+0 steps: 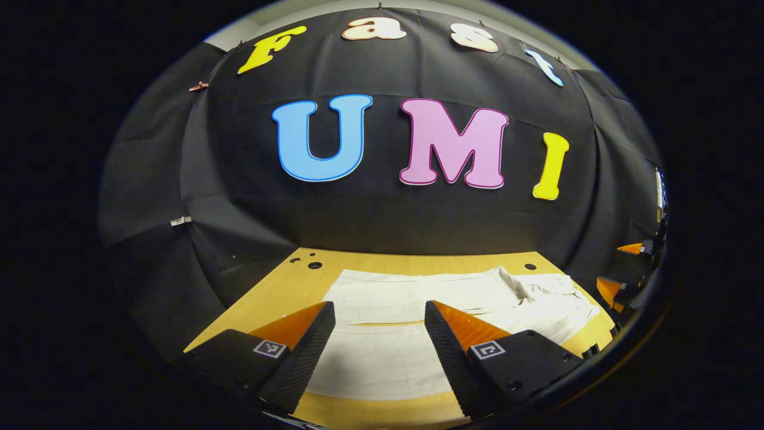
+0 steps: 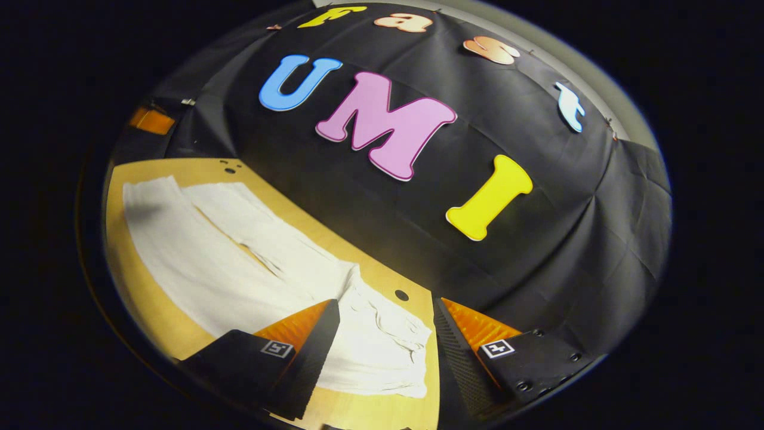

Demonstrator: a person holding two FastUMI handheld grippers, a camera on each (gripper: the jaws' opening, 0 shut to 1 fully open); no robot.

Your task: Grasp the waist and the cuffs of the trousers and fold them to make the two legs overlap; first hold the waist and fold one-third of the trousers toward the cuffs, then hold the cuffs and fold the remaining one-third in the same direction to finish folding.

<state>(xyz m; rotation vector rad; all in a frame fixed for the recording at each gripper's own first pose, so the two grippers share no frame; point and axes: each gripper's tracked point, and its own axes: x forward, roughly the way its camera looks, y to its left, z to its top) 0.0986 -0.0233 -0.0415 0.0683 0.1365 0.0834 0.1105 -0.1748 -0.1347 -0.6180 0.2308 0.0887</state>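
A: The table [image 1: 280,286] carries the trousers [image 1: 418,298], spread flat, both legs side by side, not yet overlapped.

B: Soft, light cloth, I'd judge; it will sag and crease. Take the bunched waist [image 2: 382,334] and the cuffs [image 2: 149,191].

A: The waist lies near the table's end; bare wood runs along the near side.

B: Left gripper [image 1: 379,322] and right gripper [image 2: 385,322] hover, fingers apart, holding nothing.

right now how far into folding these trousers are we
Nothing is folded yet: the white trousers lie flat on the wooden table, legs side by side with a gap between them. The left gripper hangs open by the legs, the right gripper open by the waist. Overlapping the legs and both thirds remain.
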